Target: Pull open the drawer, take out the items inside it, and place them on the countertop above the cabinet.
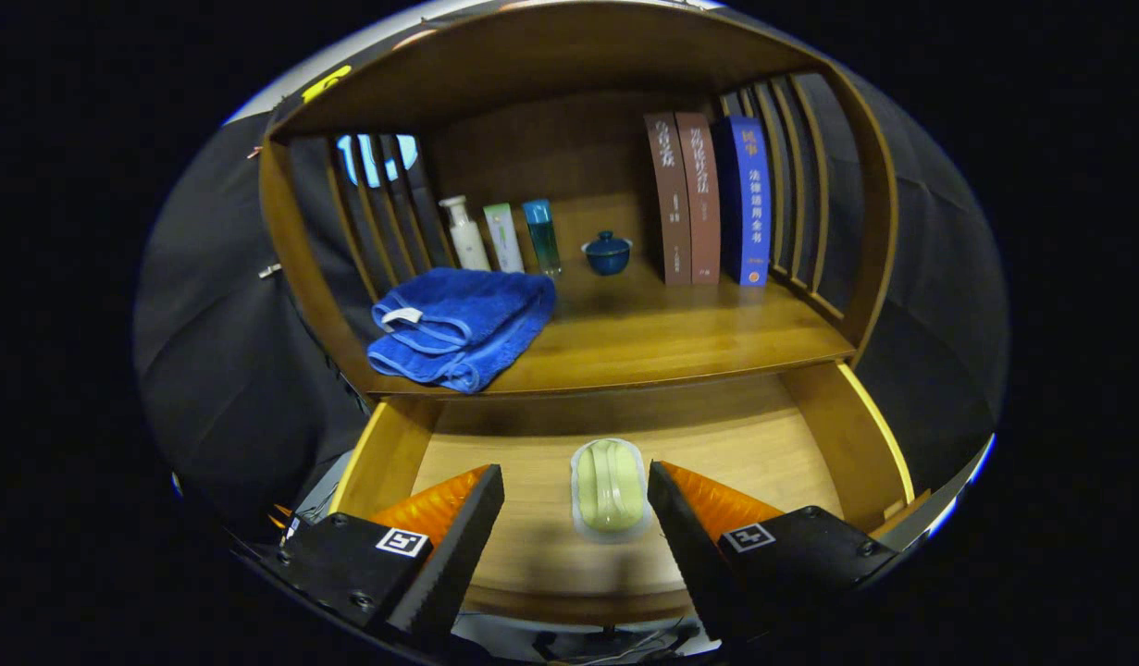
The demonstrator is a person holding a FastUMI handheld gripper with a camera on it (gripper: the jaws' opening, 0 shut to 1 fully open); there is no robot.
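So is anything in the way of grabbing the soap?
No. The soap lies in the open drawer between the open gripper's fingers, with nothing visible between them.

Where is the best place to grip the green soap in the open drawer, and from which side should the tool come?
Grip the green soap across its two long sides, near the middle, coming down from above. It lies flat on the drawer floor with its long axis pointing away from the tool, whose open fingers already stand on either side of it, so probably no turn is needed.
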